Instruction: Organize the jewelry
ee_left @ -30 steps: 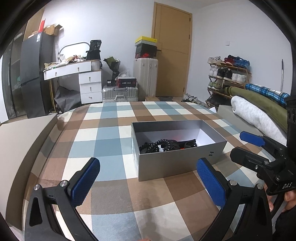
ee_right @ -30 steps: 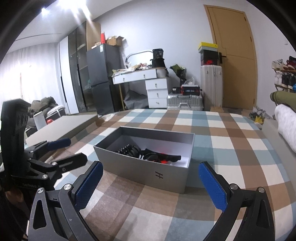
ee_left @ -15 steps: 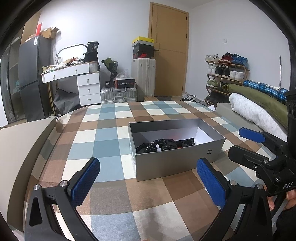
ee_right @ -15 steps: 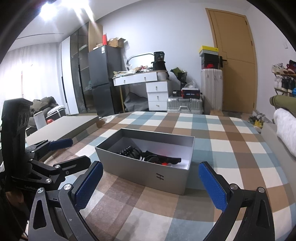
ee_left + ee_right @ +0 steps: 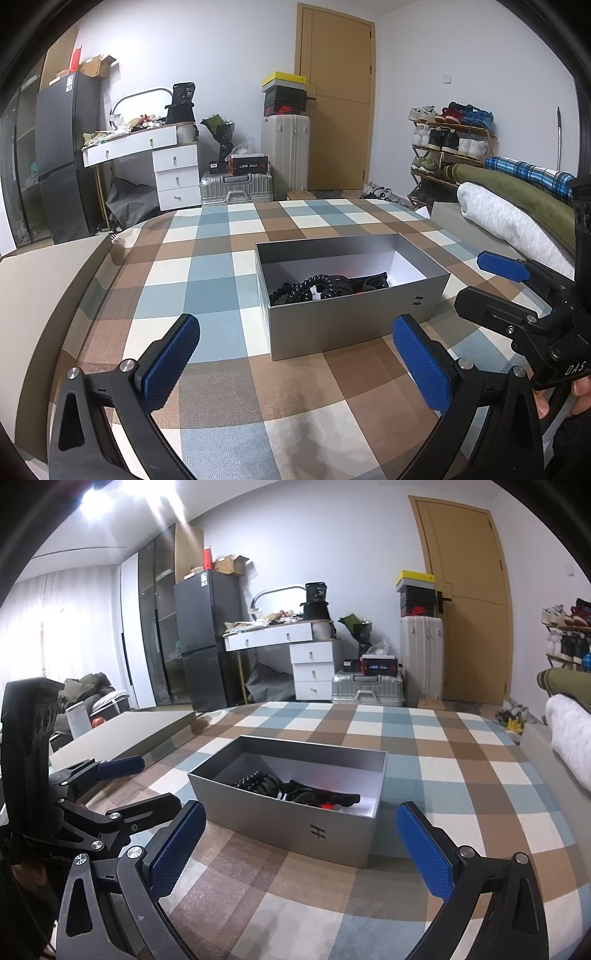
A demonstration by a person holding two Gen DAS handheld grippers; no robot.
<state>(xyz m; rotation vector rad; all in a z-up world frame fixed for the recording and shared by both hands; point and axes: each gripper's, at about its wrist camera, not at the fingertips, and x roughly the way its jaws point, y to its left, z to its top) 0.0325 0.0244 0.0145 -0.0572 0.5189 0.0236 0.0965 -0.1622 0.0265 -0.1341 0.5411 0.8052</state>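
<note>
An open grey box (image 5: 354, 325) (image 5: 280, 830) sits on the checked bedspread (image 5: 207, 258). Inside lies a tangle of black coiled bands and beads (image 5: 317, 288) (image 5: 291, 790) with something red among them. My left gripper (image 5: 295, 362) is open and empty, held above the bedspread just in front of the box. My right gripper (image 5: 301, 845) is open and empty, also in front of the box. The right gripper shows at the right of the left wrist view (image 5: 491, 280), and the left gripper shows at the left of the right wrist view (image 5: 140, 782).
The grey box lid (image 5: 122, 734) lies left of the box. Rolled blankets (image 5: 517, 218) lie along the right side. Beyond the bed stand a white dresser (image 5: 173, 173), suitcases (image 5: 284, 147), a shoe rack (image 5: 450, 147) and a door (image 5: 336, 99).
Both grippers have tilted up slightly and stayed open, so the box sits lower in both views. Nothing was picked up or let go.
</note>
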